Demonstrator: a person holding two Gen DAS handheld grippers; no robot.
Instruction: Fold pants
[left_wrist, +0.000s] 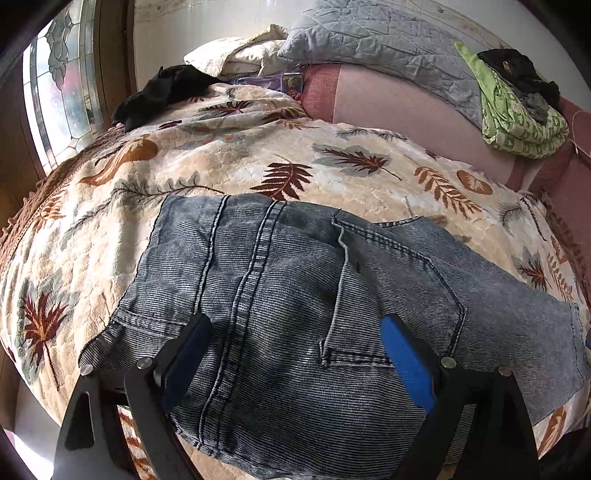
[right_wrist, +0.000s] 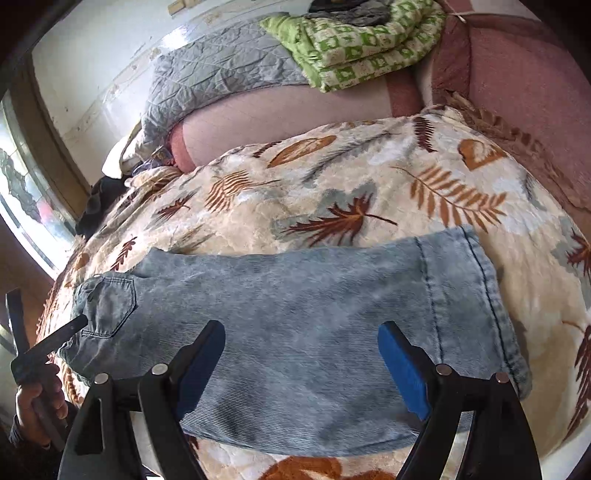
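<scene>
Blue-grey denim pants (left_wrist: 295, 295) lie folded lengthwise on a leaf-patterned blanket. The left wrist view shows the seat end with a back pocket (left_wrist: 391, 295). My left gripper (left_wrist: 295, 332) is open just above the seat, jaws wide apart, holding nothing. The right wrist view shows the leg part of the pants (right_wrist: 295, 314) with the hem (right_wrist: 476, 295) at right. My right gripper (right_wrist: 301, 339) is open above the legs, empty. The left gripper's tip (right_wrist: 70, 328) shows at the pants' pocket end in the right wrist view.
The leaf blanket (left_wrist: 258, 155) covers a bed. A grey quilted pillow (left_wrist: 369, 37), a green patterned cloth (left_wrist: 517, 118) and dark clothing (left_wrist: 162, 92) lie at the far side. A stained-glass window (left_wrist: 59, 92) is at left.
</scene>
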